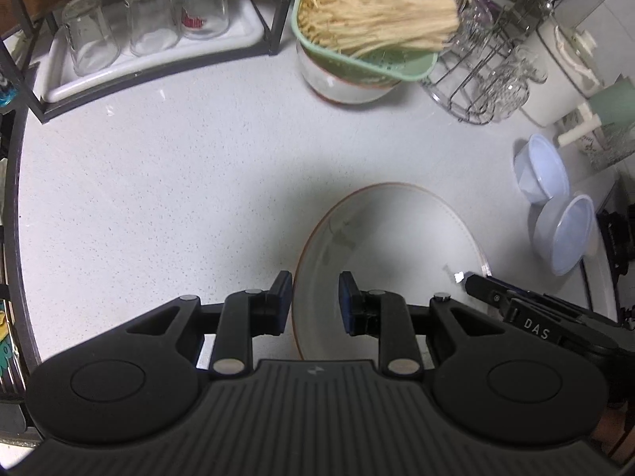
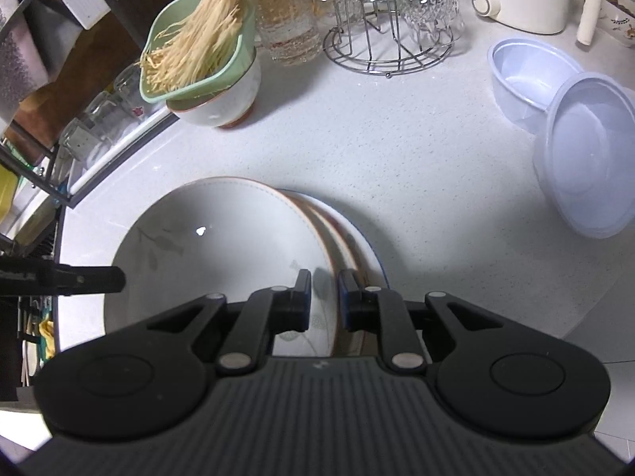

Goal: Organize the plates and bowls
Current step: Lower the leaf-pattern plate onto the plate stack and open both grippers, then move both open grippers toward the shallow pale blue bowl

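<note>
Plates sit stacked near the front edge of the tabletop [image 2: 357,139], and I have the top plate [image 2: 222,238] by both sides. My right tongs [image 2: 324,295] are clenched on its right rim, one pad inside, one outside, just above the lower plates [image 2: 357,238]. My left tongs [image 1: 315,297] straddle the opposite rim; the rim runs between the pads, but a gap shows on the inner side, so I cannot tell whether they truly bite.

Slippage is the main risk. The plate is glazed and tilted, held only at thin rim sections. If the left grip is loose, the weight falls on the right tongs alone, and the plate could pivot down and strike the stack below, chipping it. Uneven lifting by my two hands would twist the rim out of the pads. Swinging wide could knock the plastic tubs [image 2: 579,150] by the right edge, or the green strainer [image 2: 198,63] perched on a bowl [image 2: 226,103] towards the back.

The plate lies straight ahead of both tongs, between them, its far edge towards the middle of the tabletop.
</note>
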The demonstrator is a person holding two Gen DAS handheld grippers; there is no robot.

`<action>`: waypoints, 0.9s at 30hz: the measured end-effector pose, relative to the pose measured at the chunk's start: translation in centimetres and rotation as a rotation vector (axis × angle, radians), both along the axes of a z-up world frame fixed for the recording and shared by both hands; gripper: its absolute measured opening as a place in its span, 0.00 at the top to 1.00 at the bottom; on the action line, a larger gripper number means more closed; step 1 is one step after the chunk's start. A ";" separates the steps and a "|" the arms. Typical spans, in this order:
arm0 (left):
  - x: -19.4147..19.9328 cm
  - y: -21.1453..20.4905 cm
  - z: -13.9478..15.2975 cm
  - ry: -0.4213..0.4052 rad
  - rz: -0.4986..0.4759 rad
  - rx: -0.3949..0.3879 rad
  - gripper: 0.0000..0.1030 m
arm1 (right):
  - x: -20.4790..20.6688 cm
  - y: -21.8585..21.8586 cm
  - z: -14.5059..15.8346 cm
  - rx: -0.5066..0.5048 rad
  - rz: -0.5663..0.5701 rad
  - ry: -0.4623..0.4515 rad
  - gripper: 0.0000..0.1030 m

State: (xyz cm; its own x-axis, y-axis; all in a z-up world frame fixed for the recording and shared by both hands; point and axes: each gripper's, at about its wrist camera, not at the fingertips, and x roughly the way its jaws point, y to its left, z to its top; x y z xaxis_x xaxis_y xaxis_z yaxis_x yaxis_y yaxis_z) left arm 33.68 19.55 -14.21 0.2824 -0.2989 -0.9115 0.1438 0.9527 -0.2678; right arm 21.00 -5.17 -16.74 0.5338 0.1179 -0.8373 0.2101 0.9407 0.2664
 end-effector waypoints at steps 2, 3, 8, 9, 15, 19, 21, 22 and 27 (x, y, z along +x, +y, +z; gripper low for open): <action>-0.3 0.0 0.8 -0.015 0.008 -0.017 0.73 | 0.0 -0.1 0.4 -0.010 0.006 -0.003 0.83; -0.4 -0.1 1.1 -0.025 0.007 -0.022 0.73 | -0.1 -0.2 0.6 -0.018 0.013 -0.005 0.83; -1.4 -0.2 2.4 -0.058 0.019 -0.050 0.73 | -0.3 -0.6 1.6 -0.061 0.035 -0.017 0.83; -1.6 -0.2 2.5 -0.065 0.023 -0.051 0.73 | -0.3 -0.8 1.7 -0.049 0.038 -0.019 0.83; -3.1 0.0 5.5 -0.095 0.086 -0.077 0.73 | -0.3 -1.0 4.0 -0.039 0.099 -0.073 0.83; -4.4 -1.0 8.0 -0.167 0.076 -0.053 0.73 | -0.2 -1.8 6.9 -0.013 0.129 -0.152 0.83; -5.0 -1.6 9.0 -0.202 0.064 -0.037 0.73 | -0.3 -2.3 8.4 0.003 0.147 -0.201 0.83; -5.2 -1.9 9.3 -0.215 0.063 -0.032 0.73 | -0.3 -2.4 9.1 0.008 0.161 -0.225 0.83; -6.2 -3.8 10.4 -0.251 0.075 -0.008 0.73 | -1.1 -3.4 11.2 0.014 0.217 -0.302 0.83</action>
State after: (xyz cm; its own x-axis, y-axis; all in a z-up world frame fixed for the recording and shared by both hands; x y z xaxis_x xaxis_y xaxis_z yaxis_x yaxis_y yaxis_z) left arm 27.44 15.77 -3.86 0.5207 -0.2761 -0.8078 0.1362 0.9610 -0.2407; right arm 19.88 -8.54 -5.54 0.7180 0.2653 -0.6435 -0.0834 0.9507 0.2988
